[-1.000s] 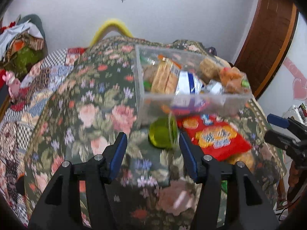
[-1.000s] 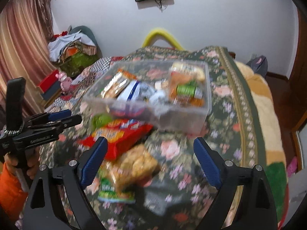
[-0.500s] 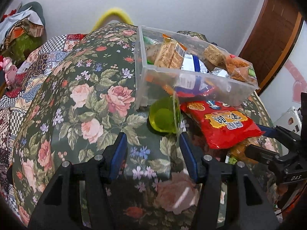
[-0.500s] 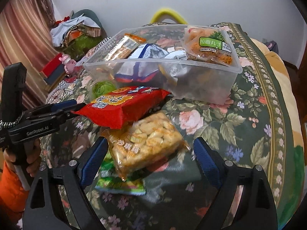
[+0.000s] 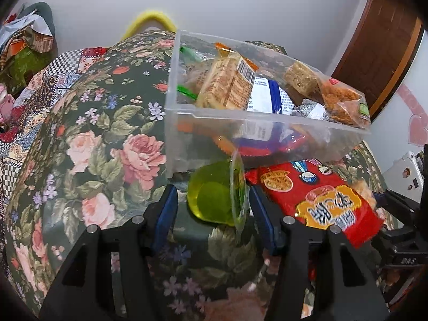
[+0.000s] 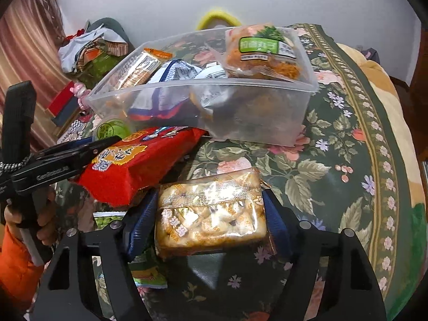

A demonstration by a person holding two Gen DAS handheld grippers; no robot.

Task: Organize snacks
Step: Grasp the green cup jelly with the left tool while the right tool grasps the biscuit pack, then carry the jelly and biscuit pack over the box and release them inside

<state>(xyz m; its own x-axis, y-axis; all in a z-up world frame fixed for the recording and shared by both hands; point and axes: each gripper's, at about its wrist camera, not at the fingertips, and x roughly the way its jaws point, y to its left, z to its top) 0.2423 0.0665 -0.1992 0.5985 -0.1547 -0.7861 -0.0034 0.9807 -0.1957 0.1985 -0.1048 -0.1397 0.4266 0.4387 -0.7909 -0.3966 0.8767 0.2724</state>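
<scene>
A clear plastic bin (image 5: 240,123) holding several snack packs stands on the floral bedspread; it also shows in the right wrist view (image 6: 254,107). A green jelly cup (image 5: 214,195) lies on its side in front of the bin, between the open fingers of my left gripper (image 5: 212,214). A red snack bag (image 5: 321,200) lies to its right and shows in the right wrist view (image 6: 139,165). My right gripper (image 6: 211,214) has its fingers around a clear pack of pale crackers (image 6: 211,214), touching or nearly touching its sides.
A green packet (image 6: 144,270) lies under the cracker pack. A pile of clothes (image 6: 93,48) sits at the far left. A wooden door (image 5: 379,40) stands at the right. The bedspread's patterned border (image 6: 374,160) runs along the right.
Both grippers have moved forward and down. The jelly cup now sits between the left fingers. The right fingers have narrowed around the cracker pack.
</scene>
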